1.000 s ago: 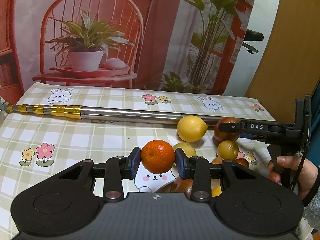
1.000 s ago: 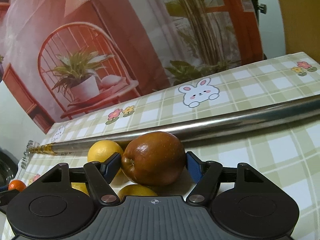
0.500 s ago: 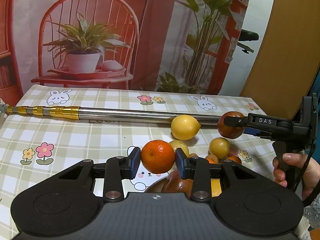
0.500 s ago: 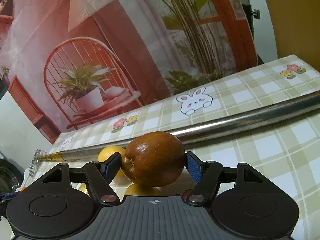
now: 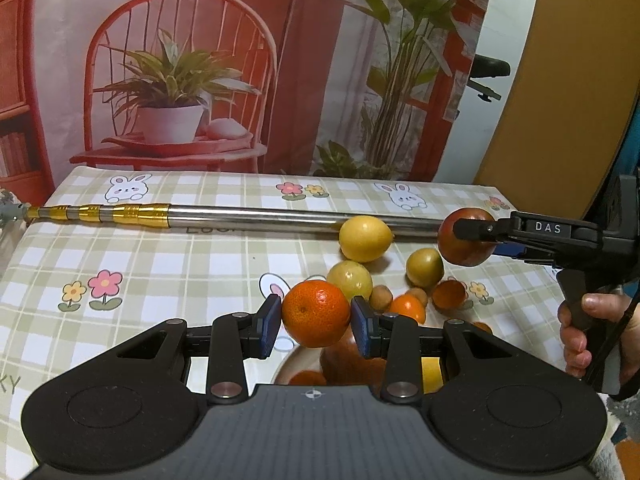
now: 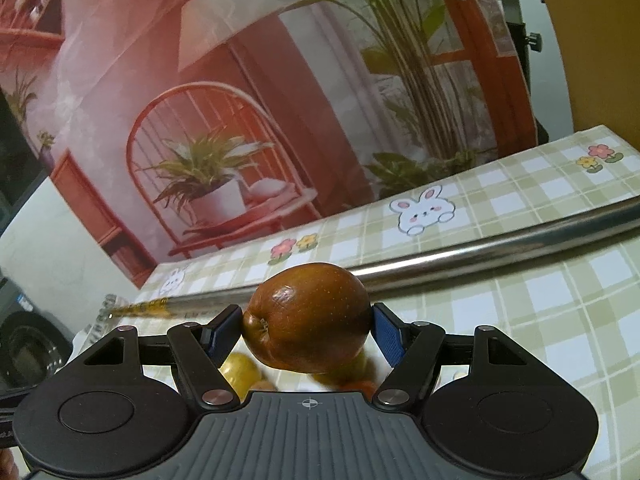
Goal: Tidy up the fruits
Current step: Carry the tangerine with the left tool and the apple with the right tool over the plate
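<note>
A checked worktop (image 5: 160, 264) carried a long metal pole (image 5: 248, 218) and a cluster of loose fruit. The right gripper (image 6: 306, 330) clamped a firm, smooth reddish-brown apple (image 6: 308, 320) across its widest part; the left gripper (image 5: 316, 322) held a softer orange (image 5: 316, 312) the same way. Compared with a second earlier, both fruits sat higher above the pile.
</note>
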`<state>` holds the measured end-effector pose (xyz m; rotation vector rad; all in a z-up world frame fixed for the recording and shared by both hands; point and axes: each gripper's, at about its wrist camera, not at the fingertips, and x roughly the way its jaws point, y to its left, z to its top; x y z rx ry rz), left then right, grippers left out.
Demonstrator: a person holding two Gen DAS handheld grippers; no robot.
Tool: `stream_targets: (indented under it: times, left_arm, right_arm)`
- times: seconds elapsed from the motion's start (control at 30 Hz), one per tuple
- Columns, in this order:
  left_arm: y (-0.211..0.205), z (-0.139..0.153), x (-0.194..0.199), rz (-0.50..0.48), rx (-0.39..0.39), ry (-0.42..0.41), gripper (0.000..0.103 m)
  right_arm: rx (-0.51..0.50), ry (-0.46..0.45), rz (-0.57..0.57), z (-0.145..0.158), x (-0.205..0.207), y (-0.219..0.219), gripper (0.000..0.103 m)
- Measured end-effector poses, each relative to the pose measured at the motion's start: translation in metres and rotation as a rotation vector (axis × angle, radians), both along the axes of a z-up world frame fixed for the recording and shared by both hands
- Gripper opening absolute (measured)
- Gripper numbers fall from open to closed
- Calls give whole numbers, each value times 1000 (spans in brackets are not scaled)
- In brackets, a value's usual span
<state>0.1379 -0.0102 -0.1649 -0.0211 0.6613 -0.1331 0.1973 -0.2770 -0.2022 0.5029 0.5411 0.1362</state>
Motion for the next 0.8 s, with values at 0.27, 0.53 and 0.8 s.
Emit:
stream_targets:
  times: [0.27, 0.53, 0.8]
  left_arm:
    - [2, -3, -22, -20, -2, 33, 40]
    - [1, -13, -41, -45, -11, 82, 40]
    - [1, -26, -47, -66, -2, 128, 40]
  right_arm:
    - [8, 37, 65, 5, -26, 8, 66]
    - [5, 88, 154, 9, -48, 20, 66]
    - [-13, 92, 195, 15, -70, 34, 66]
